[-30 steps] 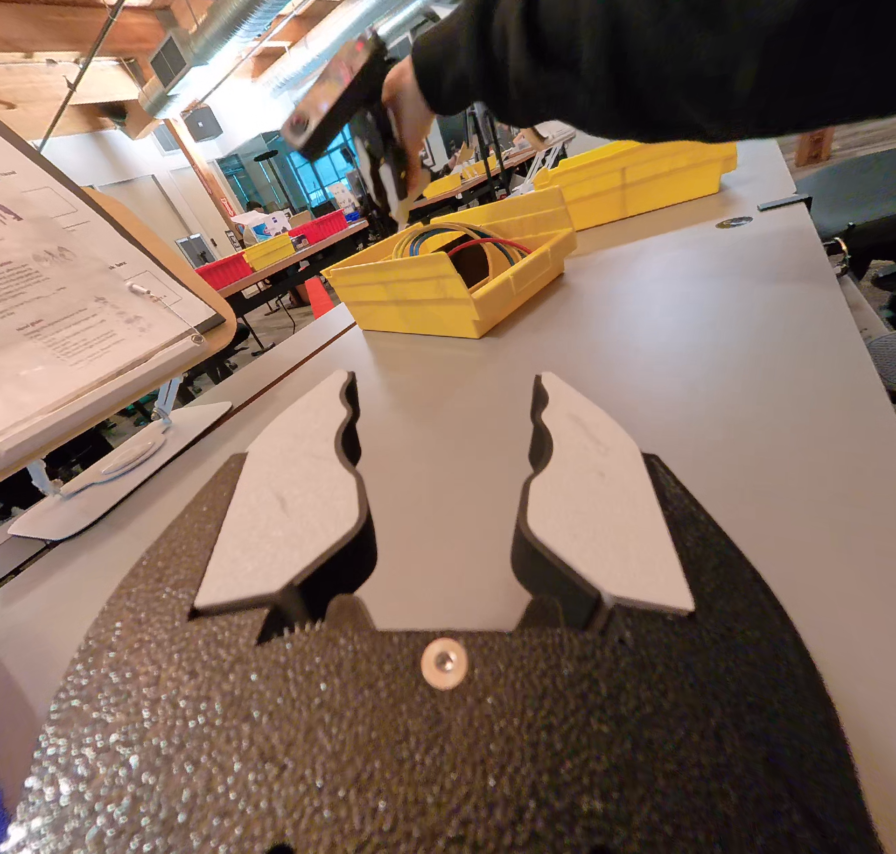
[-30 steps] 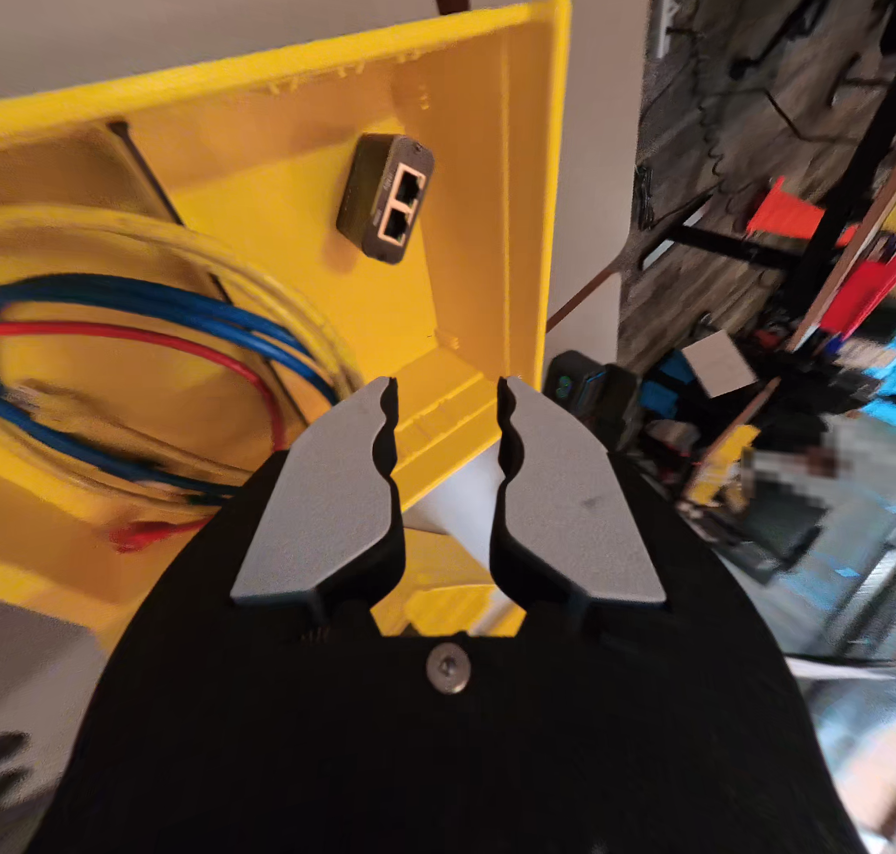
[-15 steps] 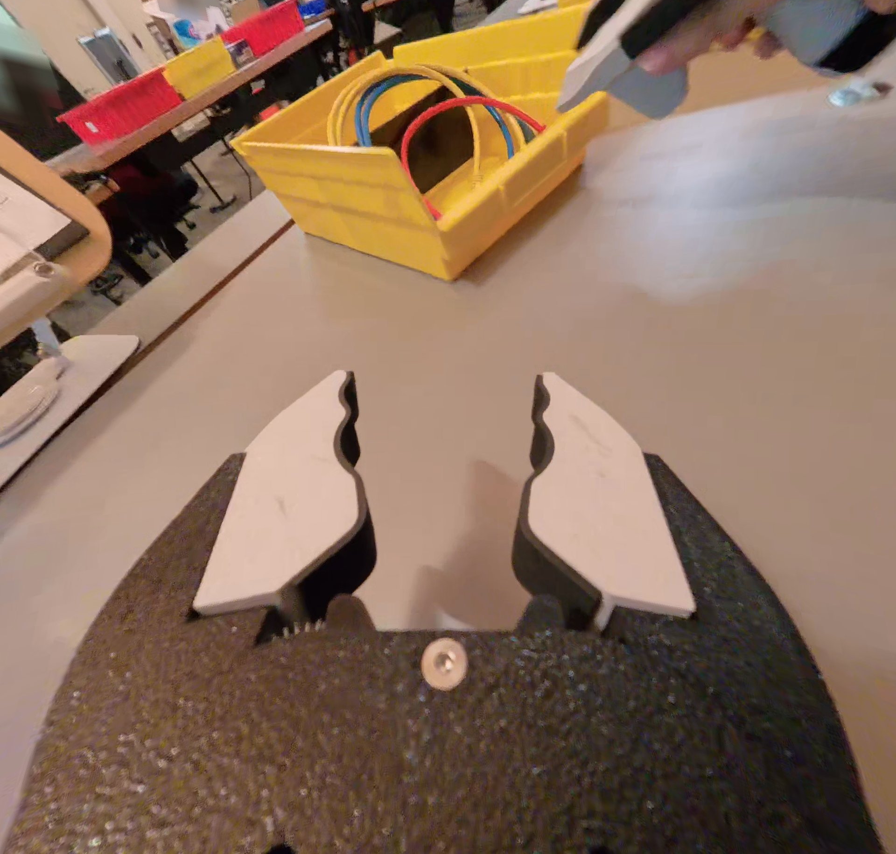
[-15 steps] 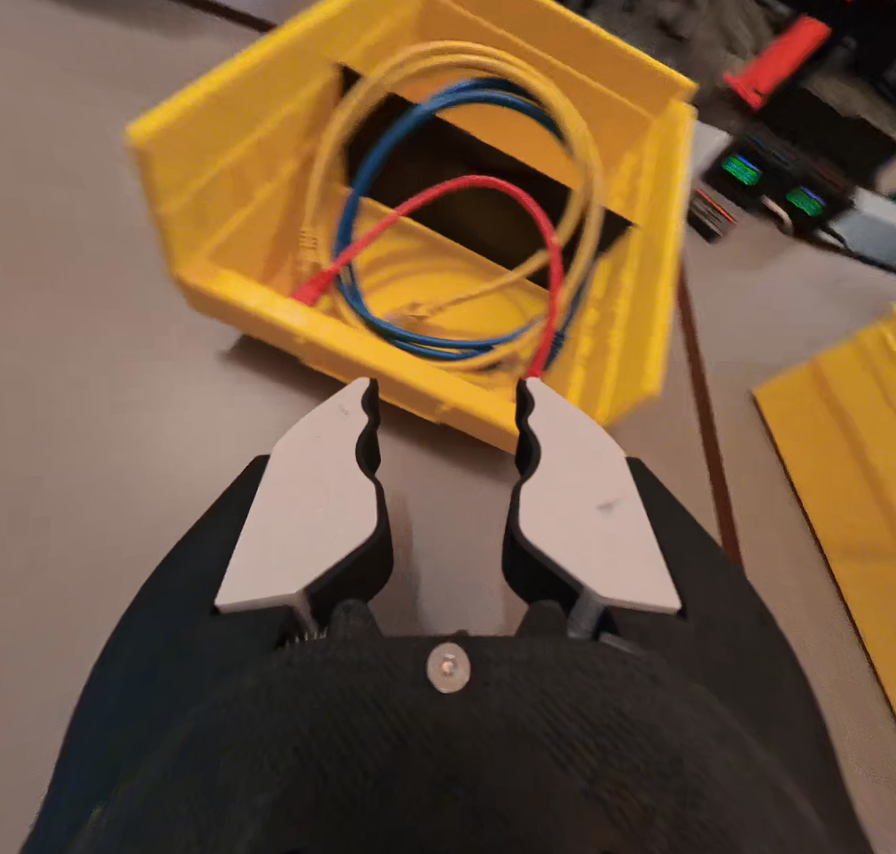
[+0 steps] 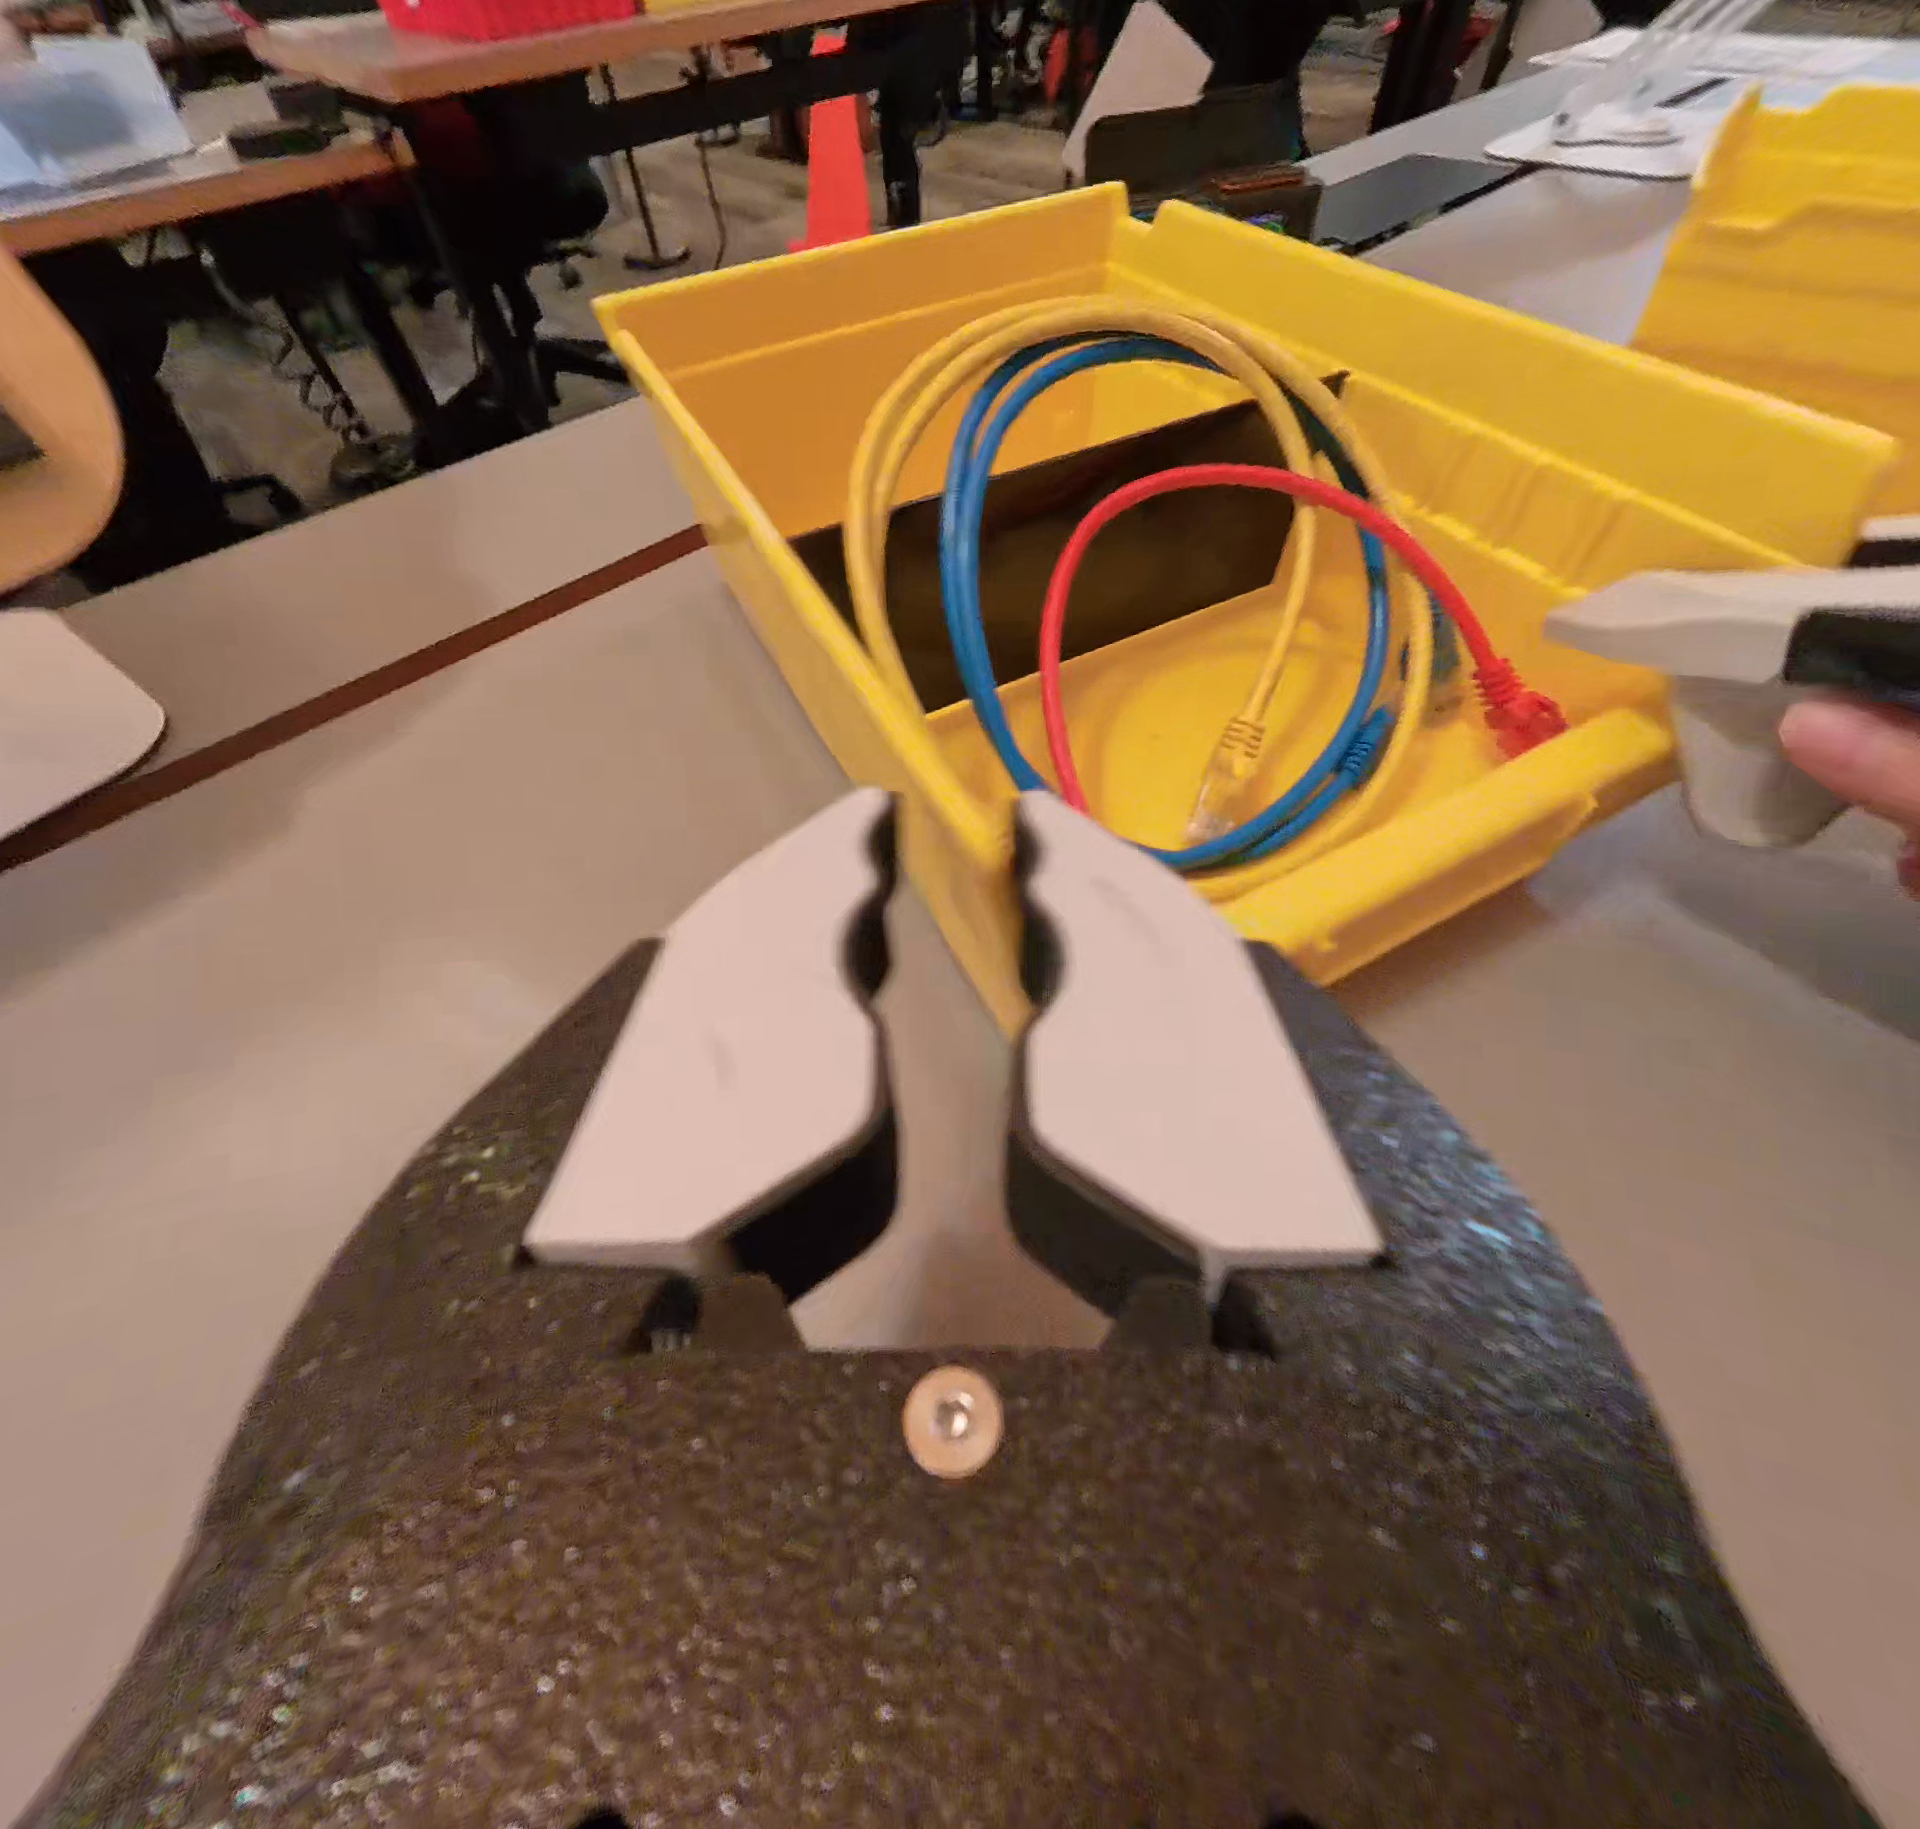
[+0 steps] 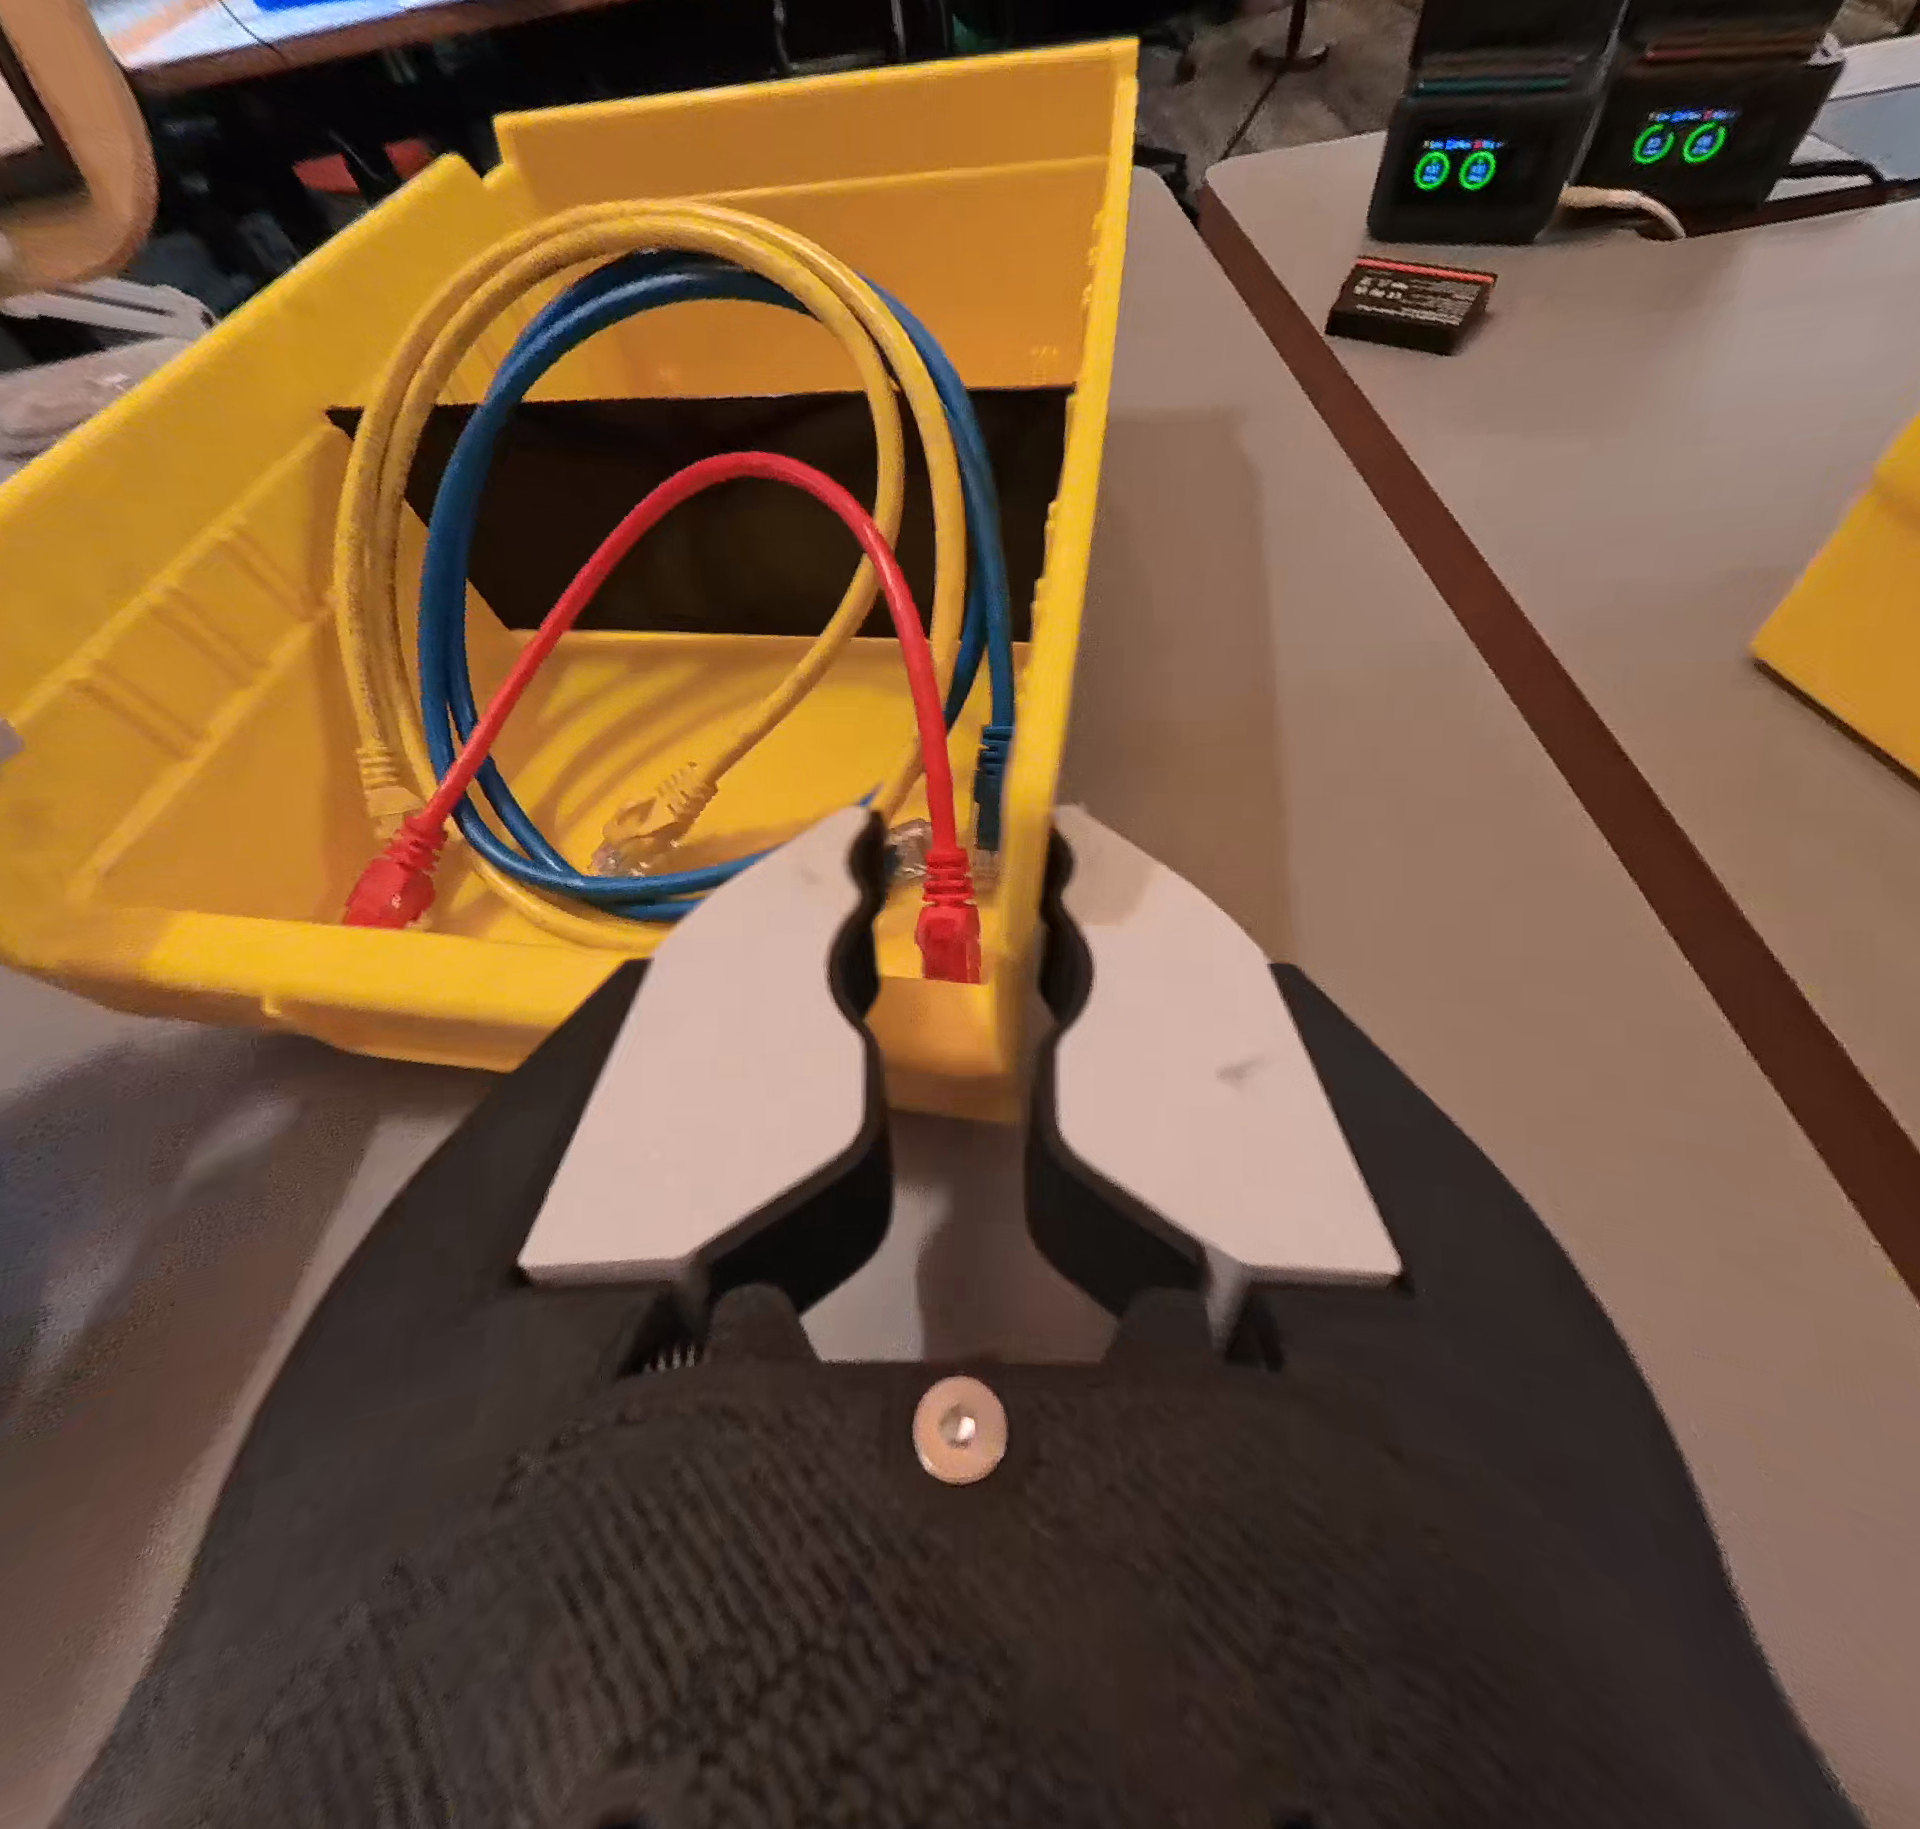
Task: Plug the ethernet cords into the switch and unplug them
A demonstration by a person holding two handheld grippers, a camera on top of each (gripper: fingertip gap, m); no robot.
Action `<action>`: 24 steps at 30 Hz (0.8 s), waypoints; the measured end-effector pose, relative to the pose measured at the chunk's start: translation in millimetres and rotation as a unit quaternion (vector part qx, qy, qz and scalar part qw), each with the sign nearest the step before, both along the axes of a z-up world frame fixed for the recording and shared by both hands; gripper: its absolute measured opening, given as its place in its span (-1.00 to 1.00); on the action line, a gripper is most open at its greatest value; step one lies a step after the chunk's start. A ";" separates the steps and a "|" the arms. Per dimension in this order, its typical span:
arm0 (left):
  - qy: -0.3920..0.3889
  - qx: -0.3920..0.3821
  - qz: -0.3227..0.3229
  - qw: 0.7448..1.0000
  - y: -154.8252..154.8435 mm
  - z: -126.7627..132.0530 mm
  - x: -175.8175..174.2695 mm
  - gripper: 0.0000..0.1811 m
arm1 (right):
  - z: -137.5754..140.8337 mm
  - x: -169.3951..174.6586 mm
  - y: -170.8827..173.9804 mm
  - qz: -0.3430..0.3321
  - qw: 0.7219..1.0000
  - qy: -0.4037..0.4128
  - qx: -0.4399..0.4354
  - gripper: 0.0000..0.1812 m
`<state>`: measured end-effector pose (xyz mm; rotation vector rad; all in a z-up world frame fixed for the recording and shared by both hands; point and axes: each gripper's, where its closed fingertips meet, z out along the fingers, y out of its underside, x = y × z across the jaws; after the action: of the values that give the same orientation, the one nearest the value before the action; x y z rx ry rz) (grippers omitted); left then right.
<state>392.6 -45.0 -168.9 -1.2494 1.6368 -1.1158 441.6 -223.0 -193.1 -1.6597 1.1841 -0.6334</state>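
A yellow bin (image 5: 1507, 408) on the grey table holds coiled yellow (image 5: 883, 449), blue (image 5: 961, 584) and red (image 5: 1195, 475) ethernet cords in front of a black divider (image 5: 1039, 553). The switch is not in view. My left gripper (image 5: 954, 844) is narrowed onto the bin's left wall near its front corner. My right gripper (image 6: 961, 844) is open and straddles the bin's (image 6: 810, 117) right wall near the front. One finger is inside by a red plug (image 6: 945, 922) and one is outside. The right gripper also shows in the left wrist view (image 5: 1683, 636).
A second yellow bin (image 5: 1808, 252) stands to the right on the adjoining table. Two black devices with green displays (image 6: 1475, 158) and a small black box (image 6: 1413, 299) sit beyond the table seam (image 6: 1558, 699). A white stand base (image 5: 62, 709) lies far left.
Both grippers have moved up to the bin's front corners, the left from open table and the right from above the bin. Both pairs of jaws have narrowed around the side walls.
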 end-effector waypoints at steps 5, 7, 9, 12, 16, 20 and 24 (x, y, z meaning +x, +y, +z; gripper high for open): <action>-0.035 0.068 0.017 0.997 22.0 -0.1 -17.8 -0.89 | -1.1 -19.4 8.1 0.002 0.994 0.006 -0.105 -0.95; -0.040 0.054 0.036 0.997 43.1 -0.1 -36.8 -0.89 | -0.4 -35.4 26.8 0.019 0.988 0.003 -0.153 -0.95; -0.043 0.044 0.049 0.997 72.3 0.1 -60.6 -0.90 | -1.4 -56.0 56.0 0.053 0.986 0.012 -0.159 -0.94; -0.031 0.042 0.082 0.995 123.2 -0.2 -108.3 -0.90 | -2.5 -95.9 109.2 0.110 0.977 0.009 -0.182 -0.91; -0.026 0.026 0.119 0.992 181.0 -0.1 -188.7 -0.92 | -2.6 -175.7 170.0 0.188 0.955 -0.020 -0.231 -0.86; -0.031 0.032 0.172 0.984 232.0 0.6 -245.0 -0.93 | -2.6 -221.8 227.0 0.249 0.938 -0.053 -0.237 -0.83; -0.023 0.008 0.178 0.984 261.1 0.3 -263.1 -0.92 | -3.1 -233.5 264.5 0.279 0.926 -0.051 -0.250 -0.72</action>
<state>129.5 216.1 -168.5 -1.4287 1.3180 -0.8992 208.0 41.5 -196.1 -2.2369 0.4353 -0.6731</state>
